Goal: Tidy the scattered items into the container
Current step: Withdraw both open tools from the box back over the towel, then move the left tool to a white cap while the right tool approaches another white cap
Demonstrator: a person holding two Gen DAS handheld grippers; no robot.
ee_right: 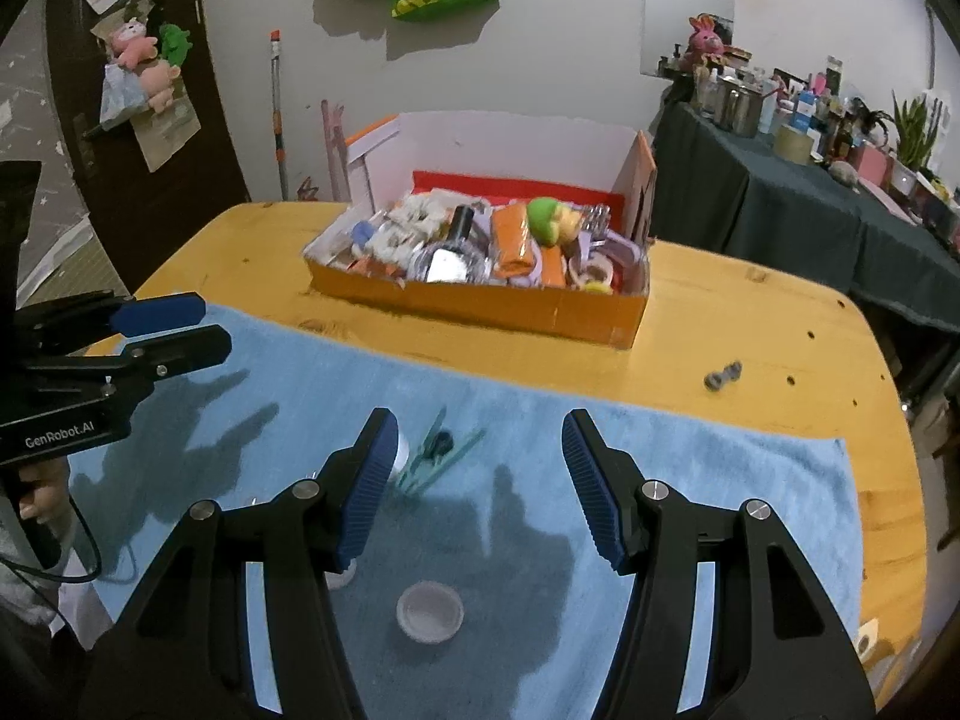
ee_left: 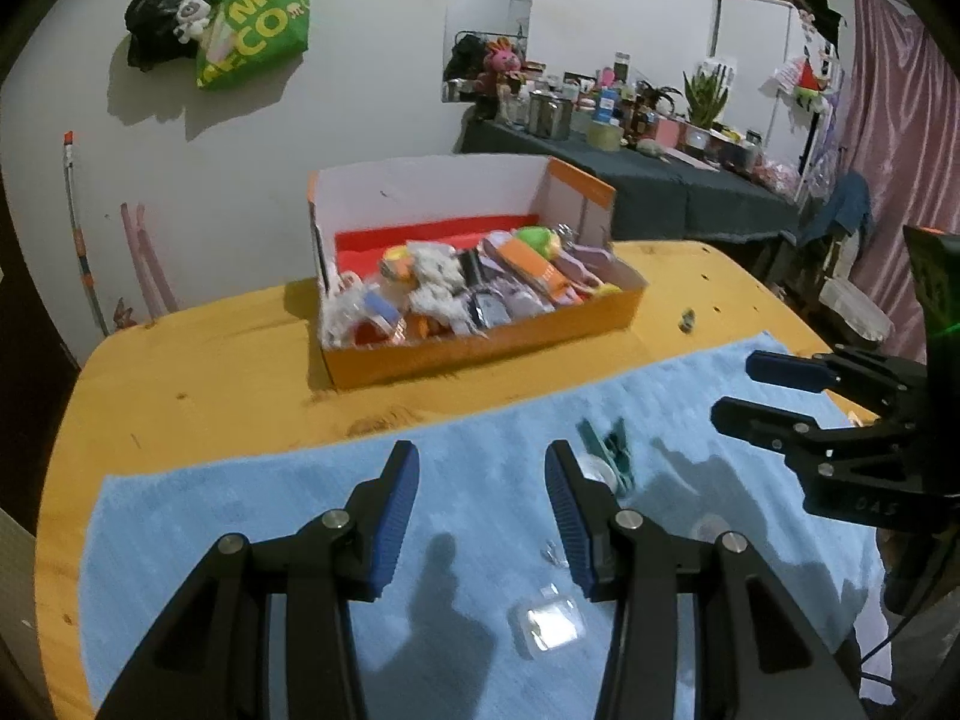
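An orange cardboard box (ee_left: 480,354) (ee_right: 510,309), heaped with small toys and bottles, stands on the far part of the wooden table. On the blue towel (ee_left: 240,510) lie a green clip (ee_left: 612,450) (ee_right: 441,456), a clear plastic packet (ee_left: 549,624) and a white round cap (ee_right: 430,611). My left gripper (ee_left: 482,456) (ee_right: 213,327) hovers over the towel, open, with nothing between its fingers. My right gripper (ee_right: 480,426) (ee_left: 735,387) is also open and empty, with the cap lying on the towel below the gap between its fingers and the clip just left of it.
A small grey item (ee_left: 687,320) (ee_right: 723,375) lies on bare wood right of the box. A dark-clothed side table (ee_right: 780,210) crowded with bottles and a plant stands behind at the right. A green bag (ee_left: 258,30) hangs on the wall.
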